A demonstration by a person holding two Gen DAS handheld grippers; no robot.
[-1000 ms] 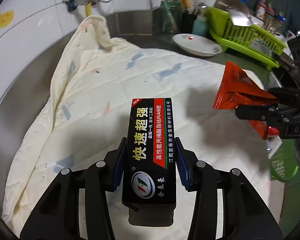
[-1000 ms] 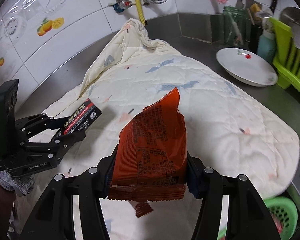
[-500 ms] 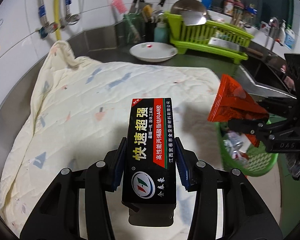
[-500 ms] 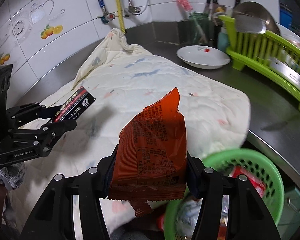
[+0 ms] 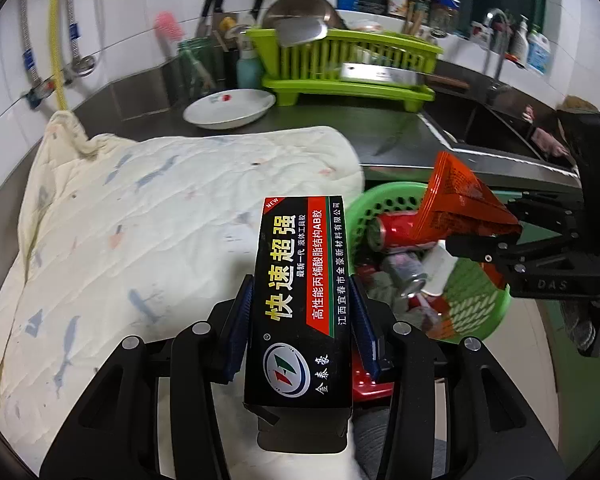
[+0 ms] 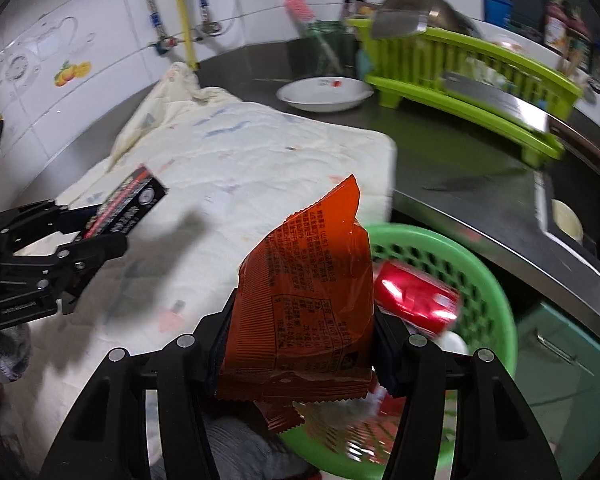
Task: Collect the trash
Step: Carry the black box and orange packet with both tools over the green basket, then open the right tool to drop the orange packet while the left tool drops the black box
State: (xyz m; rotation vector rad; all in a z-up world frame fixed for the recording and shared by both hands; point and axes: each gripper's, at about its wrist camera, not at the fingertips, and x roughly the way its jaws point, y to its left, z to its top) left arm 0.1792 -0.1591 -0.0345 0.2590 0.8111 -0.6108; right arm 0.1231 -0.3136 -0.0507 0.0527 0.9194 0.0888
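Note:
My left gripper (image 5: 300, 320) is shut on a black glue box (image 5: 300, 288) with Chinese print, held over the cream quilt's right edge. It shows at the left of the right wrist view (image 6: 96, 236) with the box (image 6: 128, 204). My right gripper (image 6: 300, 336) is shut on an orange snack wrapper (image 6: 304, 300), held over the near rim of a green perforated trash basket (image 6: 480, 280). In the left wrist view the wrapper (image 5: 456, 204) hangs above the basket (image 5: 472, 312), which holds a red can (image 5: 396, 228) and other trash.
A cream quilt (image 5: 140, 220) covers the steel counter. Behind it stand a white dish (image 5: 230, 108), a lime dish rack (image 5: 352, 68) with a cleaver, and a knife and brush holder (image 5: 196, 68). A sink (image 5: 500, 132) lies at the right.
Both grippers have swung right with their loads. The green basket has come fully into view, and the wrapper now hangs over it. Both grips are unchanged.

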